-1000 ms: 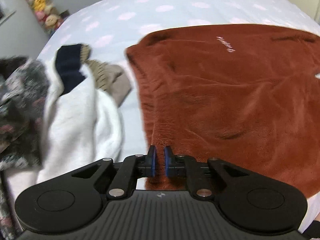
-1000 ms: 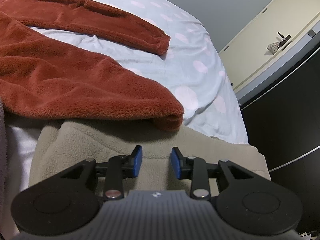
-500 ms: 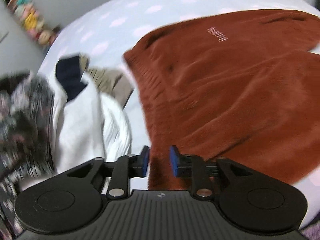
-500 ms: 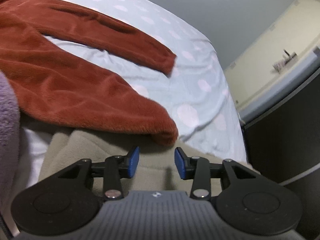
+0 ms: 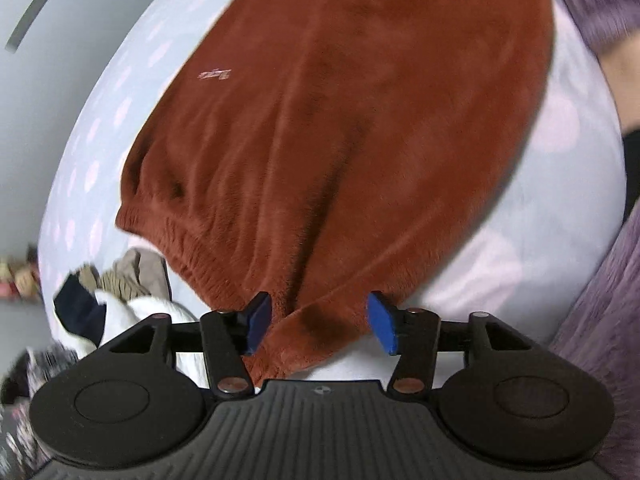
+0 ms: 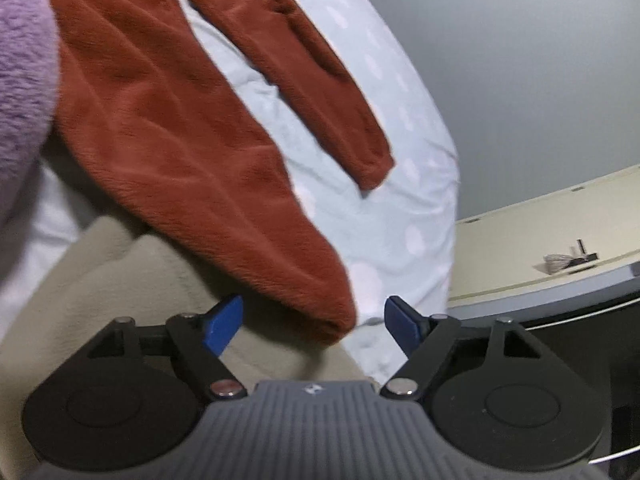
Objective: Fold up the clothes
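Note:
A rust-brown fleece garment lies spread on the pale blue dotted bed sheet. In the left wrist view its waistband corner sits between the blue pads of my left gripper, whose jaws are opening and do not press on it. In the right wrist view the garment stretches two legs across the bed, and the cuff of the near leg lies between the pads of my right gripper. Its jaws are opening too, apart from the cloth.
A pile of other clothes, white, navy and beige, lies left of the garment. A beige fleece lies under the near leg. Purple fleece sleeve shows at the left edge. A cream cabinet stands beyond the bed.
Both grippers have gone from nearly shut to wide apart and have rolled. The left one has moved over the garment's waistband corner. The right one stays by the leg cuff.

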